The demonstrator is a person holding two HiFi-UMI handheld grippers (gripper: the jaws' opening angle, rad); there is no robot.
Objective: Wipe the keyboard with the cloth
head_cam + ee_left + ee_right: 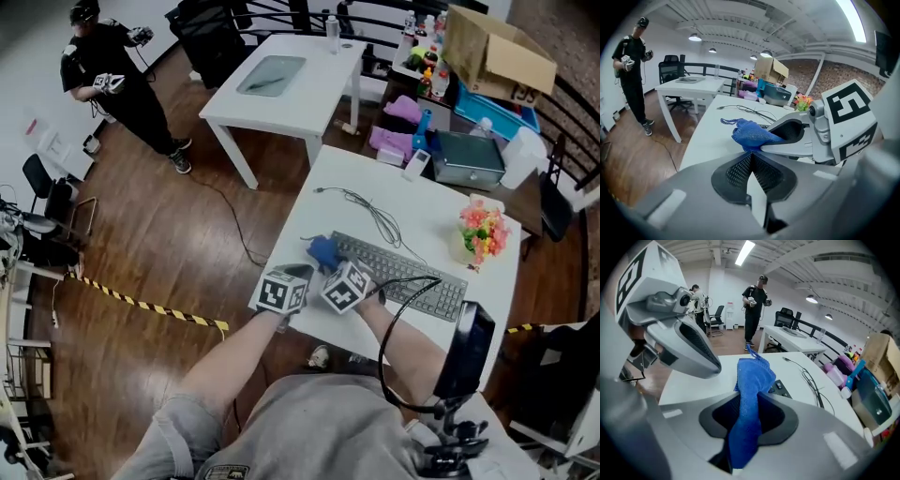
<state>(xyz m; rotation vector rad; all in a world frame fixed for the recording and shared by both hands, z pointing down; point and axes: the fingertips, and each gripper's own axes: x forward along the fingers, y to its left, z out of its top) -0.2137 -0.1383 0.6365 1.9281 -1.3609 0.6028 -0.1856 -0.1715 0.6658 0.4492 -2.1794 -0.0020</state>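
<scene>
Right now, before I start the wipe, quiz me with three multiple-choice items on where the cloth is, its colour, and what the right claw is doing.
1. Where is the cloth relative to the keyboard?
A) at the end beside the flowers
B) draped over its middle
C) at the end away from the flowers

2. What colour is the cloth?
A) blue
B) yellow
C) white

3. The right claw is:
A) open and empty
B) shut on the cloth
C) shut on a pen

Answers:
1. C: the head view shows it at the keyboard end farthest from the flowers.
2. A: it is blue in all three views.
3. B: the right gripper view shows the cloth pinched between its jaws.
</scene>
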